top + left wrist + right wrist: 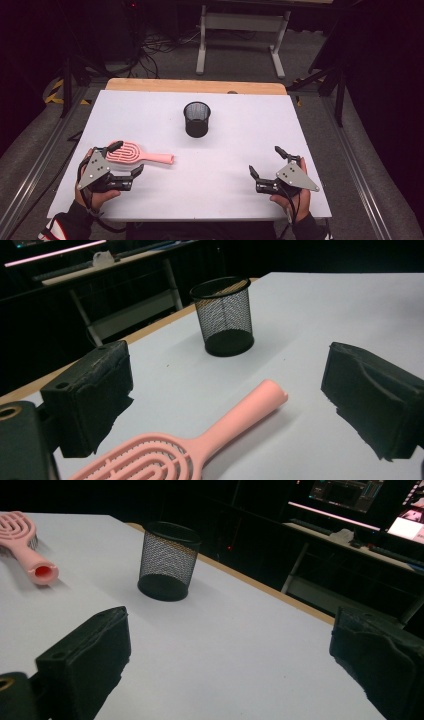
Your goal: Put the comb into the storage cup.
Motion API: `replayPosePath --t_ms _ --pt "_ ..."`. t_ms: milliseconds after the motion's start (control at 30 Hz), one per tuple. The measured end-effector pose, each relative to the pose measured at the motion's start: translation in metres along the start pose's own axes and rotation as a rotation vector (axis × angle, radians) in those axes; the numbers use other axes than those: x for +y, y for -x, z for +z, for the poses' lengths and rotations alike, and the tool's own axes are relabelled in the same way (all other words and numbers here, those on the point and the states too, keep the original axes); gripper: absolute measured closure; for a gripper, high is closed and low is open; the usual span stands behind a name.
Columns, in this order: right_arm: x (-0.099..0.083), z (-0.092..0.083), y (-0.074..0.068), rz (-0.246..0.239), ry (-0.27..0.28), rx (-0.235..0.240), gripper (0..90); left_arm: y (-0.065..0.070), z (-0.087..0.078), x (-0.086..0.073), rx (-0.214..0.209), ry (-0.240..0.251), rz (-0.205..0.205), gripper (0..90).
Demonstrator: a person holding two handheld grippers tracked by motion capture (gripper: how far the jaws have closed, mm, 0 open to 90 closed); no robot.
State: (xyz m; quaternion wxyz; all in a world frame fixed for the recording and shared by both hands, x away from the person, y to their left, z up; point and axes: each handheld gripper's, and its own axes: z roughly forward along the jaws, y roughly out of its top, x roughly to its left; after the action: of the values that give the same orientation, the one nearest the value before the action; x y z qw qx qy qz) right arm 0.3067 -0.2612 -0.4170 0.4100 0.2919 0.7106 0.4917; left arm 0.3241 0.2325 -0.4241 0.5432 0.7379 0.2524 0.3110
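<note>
We see one pink hairbrush (140,155) lying between our left gripper's (126,159) wide-open jaws, untouched, one mesh cup (197,119) upright mid-table (250,125), and our right gripper (266,162) spread wide, empty.

We hold the left gripper (126,160) low over the near left of the tabletop (220,200), its fingers (90,395) spread wide apart and gripping nothing. We hold the right gripper (266,162) low at the near right, its fingers (85,665) likewise spread wide and empty. Both forearms enter from the near edge.
</note>
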Motion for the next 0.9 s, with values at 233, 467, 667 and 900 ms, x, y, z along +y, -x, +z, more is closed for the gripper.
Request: replayPosePath --t_ms 233,467,667,900 --pt "-0.003 0.005 -0.002 0.000 -0.019 0.024 3.6 -0.001 0.003 -0.002 0.006 -0.025 -0.001 13.5" --pt "-0.005 0.008 -0.004 -0.004 -0.044 0.034 3.6 -0.005 0.013 -0.001 -0.017 -0.066 -0.045 23.5" --pt "-0.007 0.013 -0.005 -0.014 -0.066 0.046 3.9 -0.009 0.033 0.001 -0.046 -0.141 -0.050 44.2" --pt "-0.009 0.016 -0.006 -0.028 -0.089 0.057 4.4 -0.006 0.057 0.007 -0.102 -0.237 -0.047 77.5"
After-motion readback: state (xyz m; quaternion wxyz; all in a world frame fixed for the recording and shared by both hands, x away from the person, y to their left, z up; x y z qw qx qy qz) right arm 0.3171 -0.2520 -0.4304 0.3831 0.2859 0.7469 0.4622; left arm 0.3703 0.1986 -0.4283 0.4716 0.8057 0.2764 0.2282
